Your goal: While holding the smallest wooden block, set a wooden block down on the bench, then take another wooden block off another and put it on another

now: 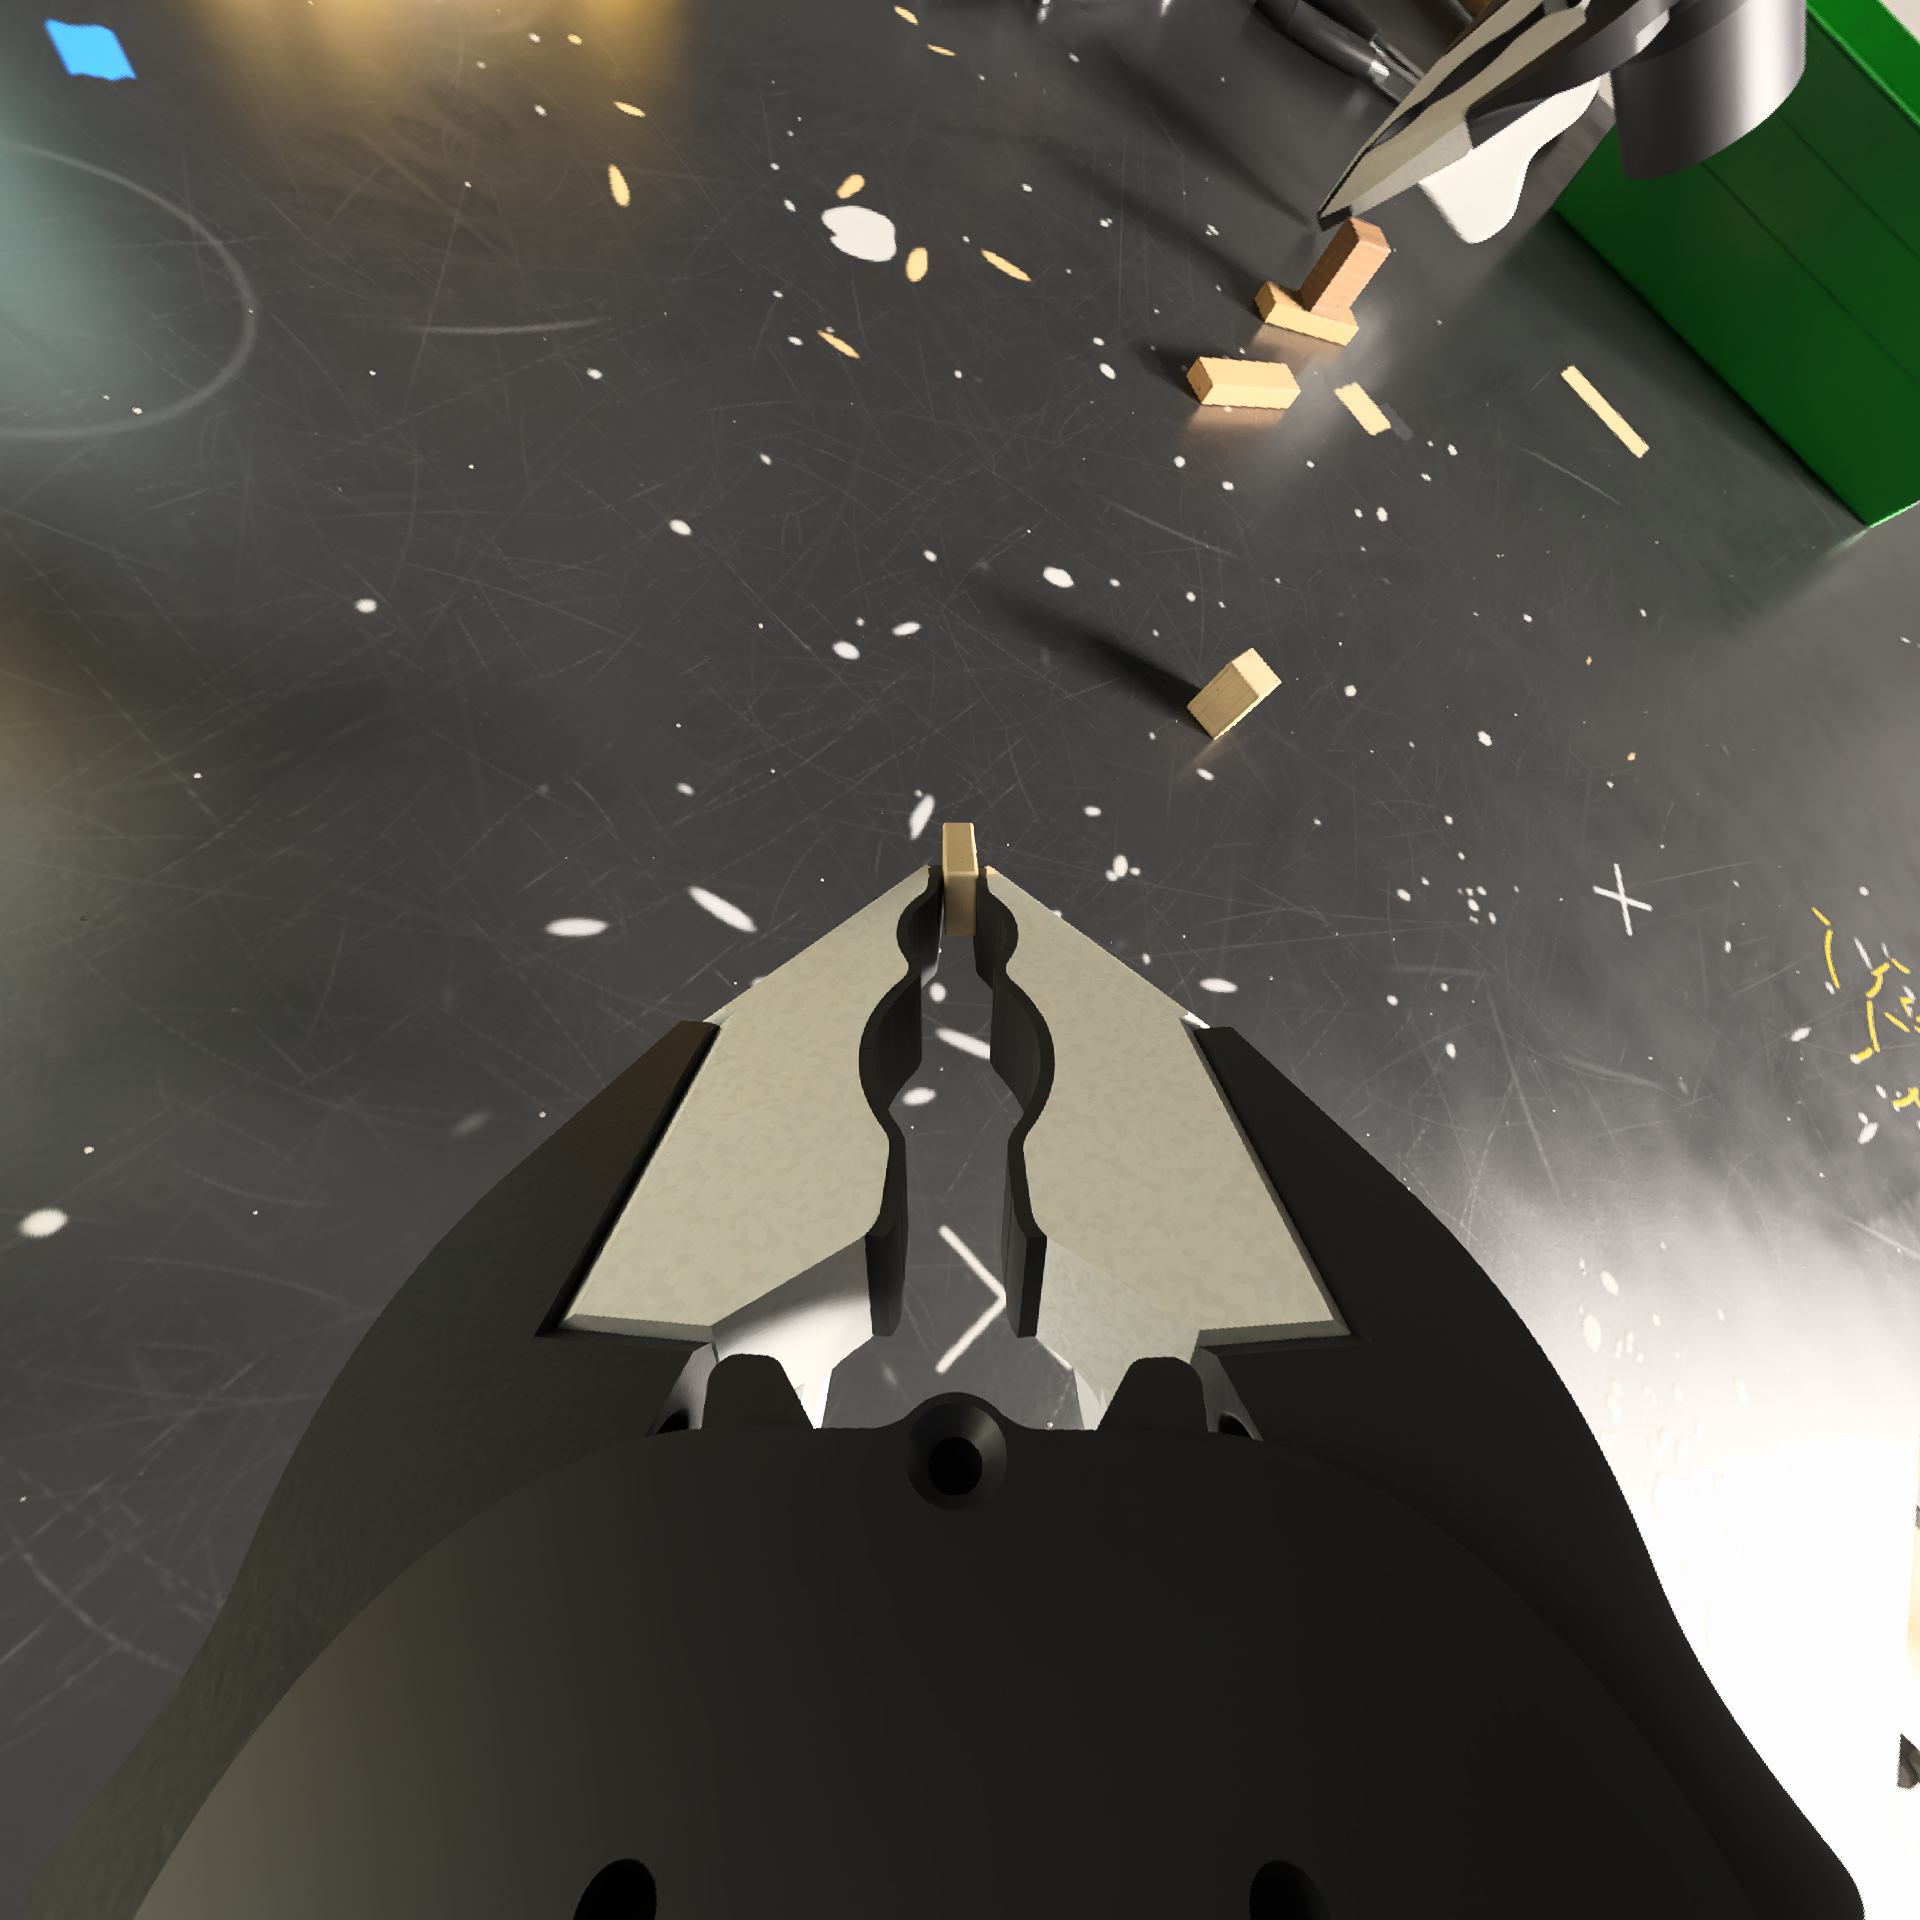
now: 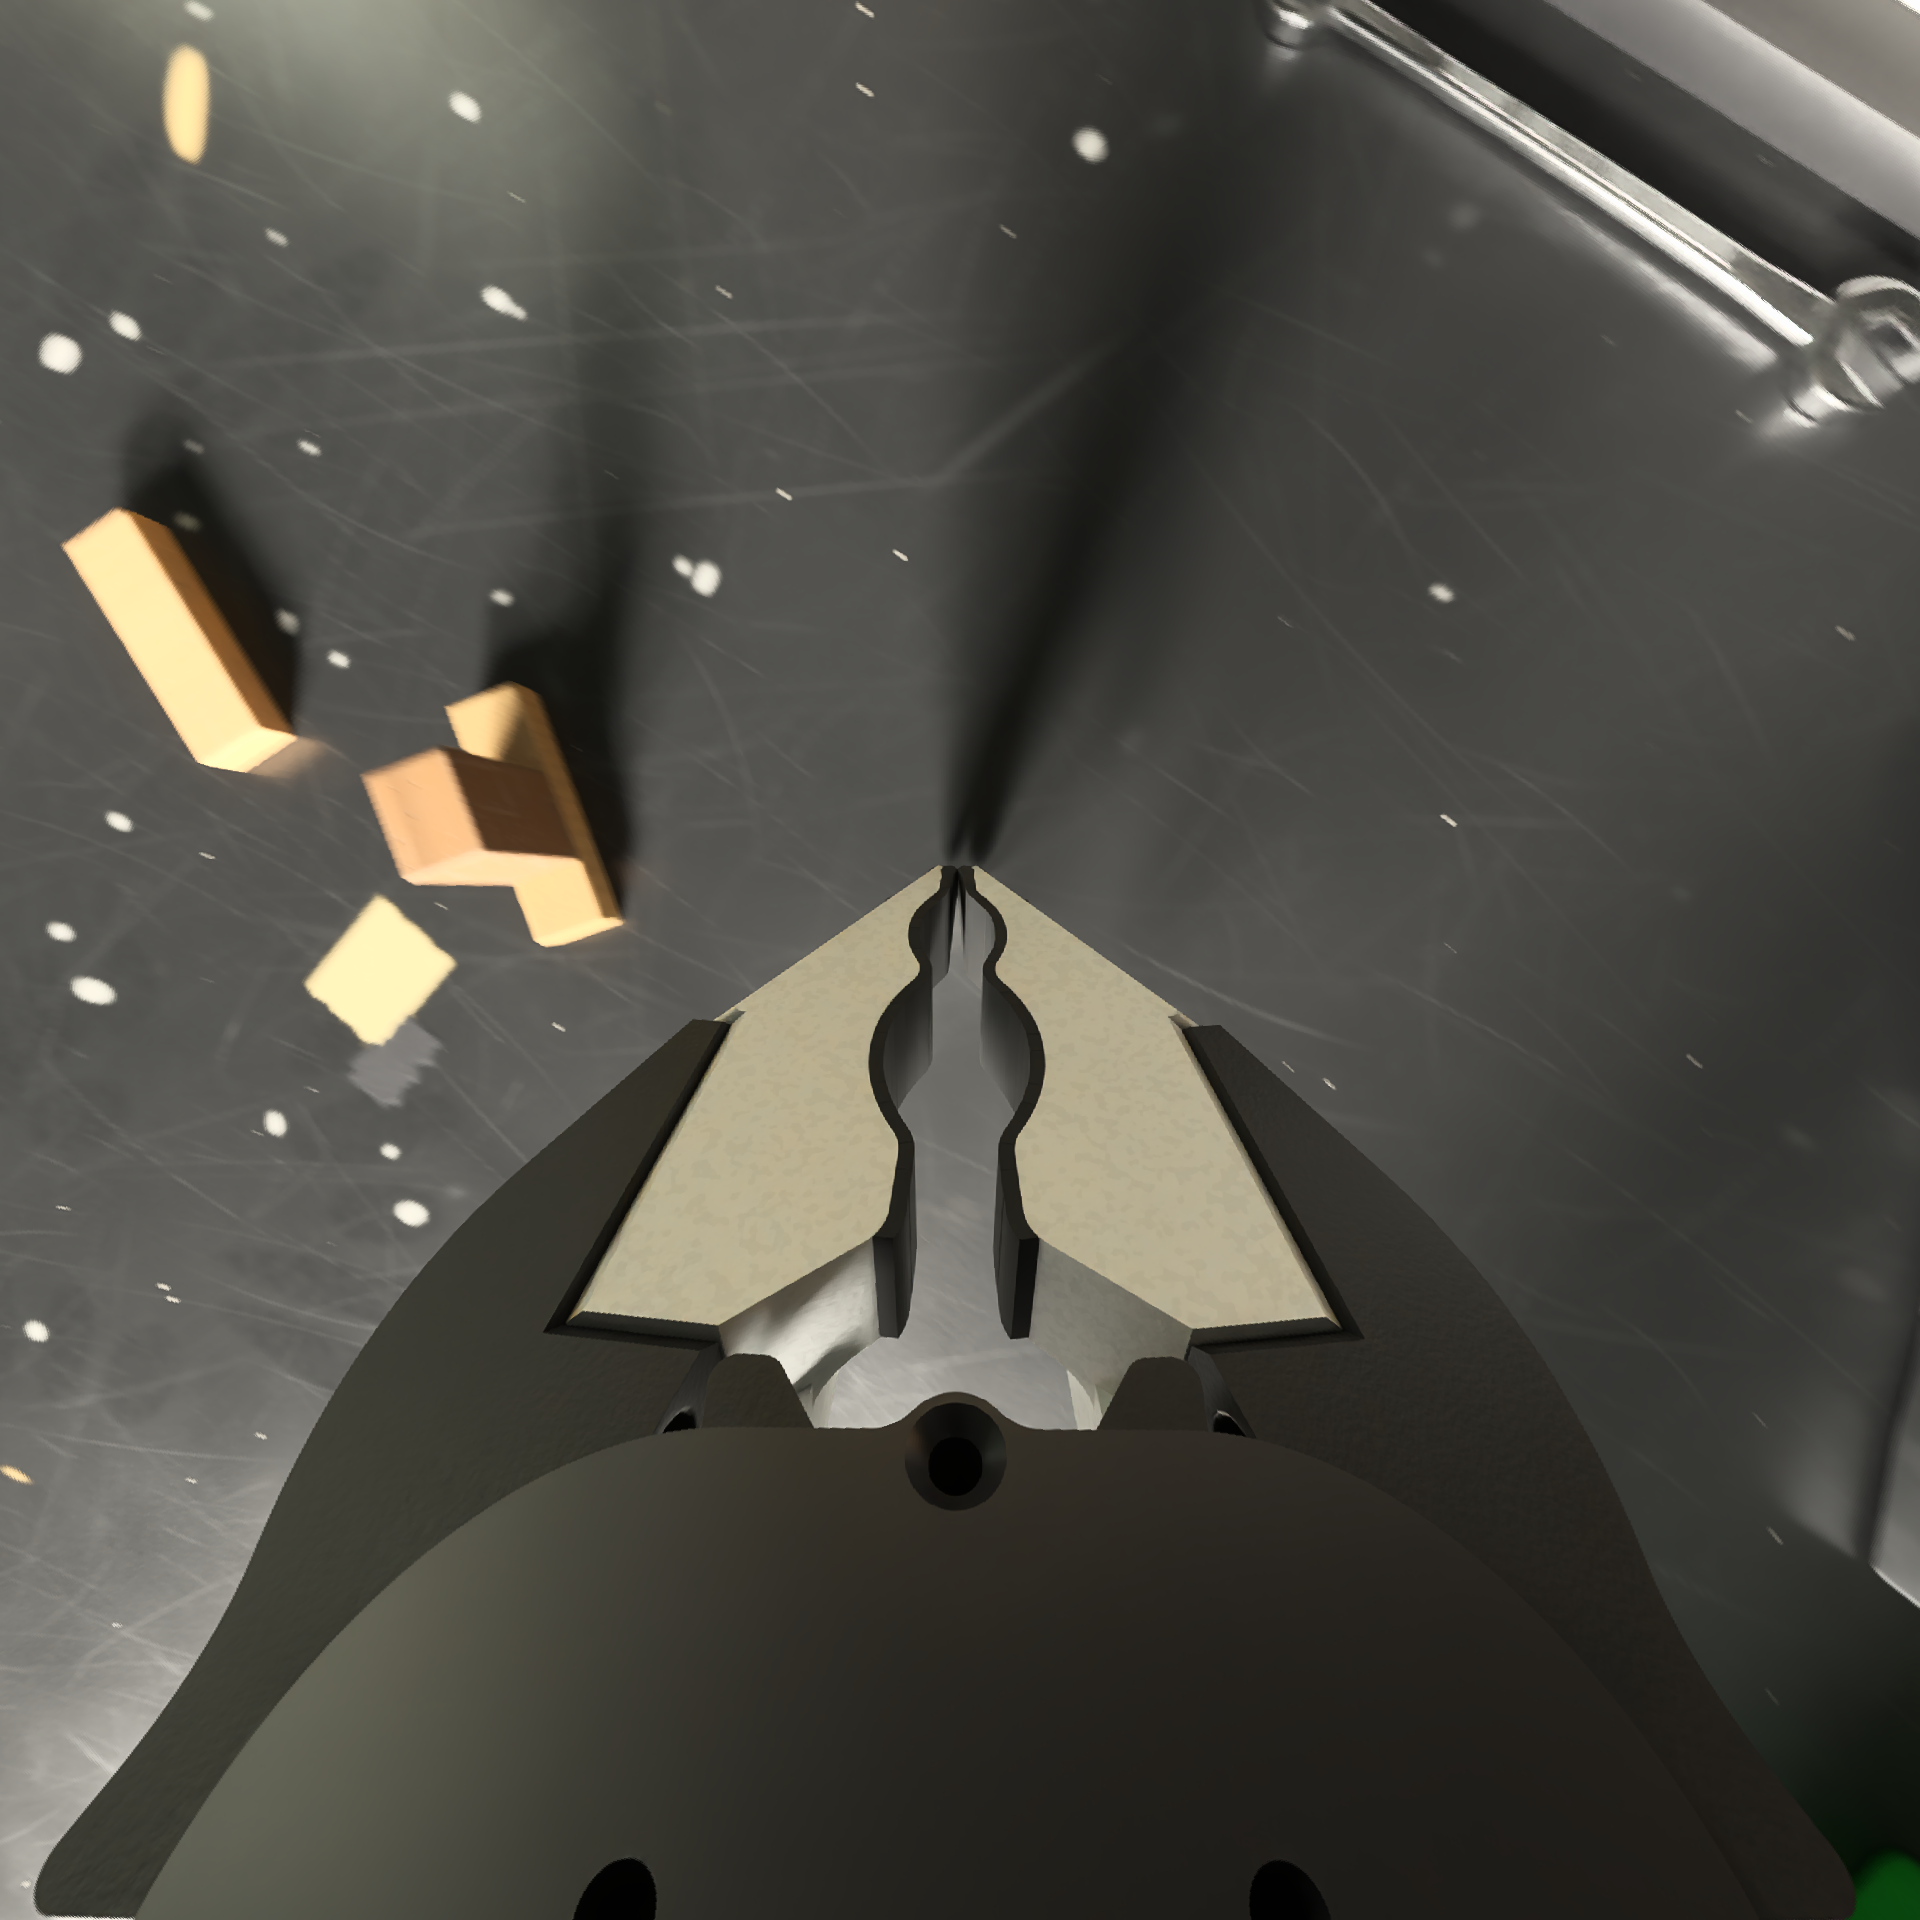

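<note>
My left gripper (image 1: 958,868) is shut on the smallest wooden block (image 1: 958,878), a thin pale piece held upright above the dark bench (image 1: 520,675). A pale block (image 1: 1233,691) lies on the bench ahead to the right. Farther off, a darker block (image 1: 1343,265) rests on a pale block (image 1: 1288,312), with another pale block (image 1: 1243,381) beside them. My right gripper (image 2: 958,873) is shut and empty, just right of that stack: the darker block (image 2: 457,821) on the pale one (image 2: 566,883), and the long block (image 2: 177,639). The right gripper also shows in the left wrist view (image 1: 1340,213).
A green box (image 1: 1787,281) stands at the far right of the bench. A metal wrench (image 2: 1621,208) lies beyond the right gripper. A small pale square piece (image 2: 379,966) sits near the stack. The bench is scratched and speckled with paint.
</note>
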Available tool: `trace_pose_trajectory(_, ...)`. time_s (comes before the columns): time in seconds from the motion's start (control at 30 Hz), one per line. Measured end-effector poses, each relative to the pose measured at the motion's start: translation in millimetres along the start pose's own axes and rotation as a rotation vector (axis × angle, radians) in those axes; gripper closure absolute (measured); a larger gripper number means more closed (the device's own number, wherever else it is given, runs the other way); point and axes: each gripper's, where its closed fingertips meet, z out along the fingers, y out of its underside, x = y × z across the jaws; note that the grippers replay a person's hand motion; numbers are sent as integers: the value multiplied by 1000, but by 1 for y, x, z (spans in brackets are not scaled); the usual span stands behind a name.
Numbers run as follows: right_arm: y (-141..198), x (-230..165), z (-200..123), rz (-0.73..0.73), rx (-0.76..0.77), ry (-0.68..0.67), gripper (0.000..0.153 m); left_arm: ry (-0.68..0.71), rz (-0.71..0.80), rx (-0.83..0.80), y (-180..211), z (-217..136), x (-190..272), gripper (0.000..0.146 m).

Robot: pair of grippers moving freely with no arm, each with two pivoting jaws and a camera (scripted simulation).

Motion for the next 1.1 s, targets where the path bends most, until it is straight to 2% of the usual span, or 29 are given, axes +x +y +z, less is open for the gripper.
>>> trace_pose_trajectory(0.23,24,47,-19,-30,-41,176,153,-3,5,-2,0,0,1,141)
trace_pose_trajectory(0.47,6,47,-39,9,53,199,152,-4,4,-4,0,2,0,141)
trace_pose_trajectory(0.6,8,40,-40,23,53,176,145,-5,0,2,-1,3,1,141)
trace_pose_trajectory(0.8,11,10,-43,2,55,121,143,-17,-4,25,-7,8,-1,141)
trace_pose_trajectory(1.1,43,-54,-42,-83,-15,-33,139,-4,-3,36,-11,13,2,141)
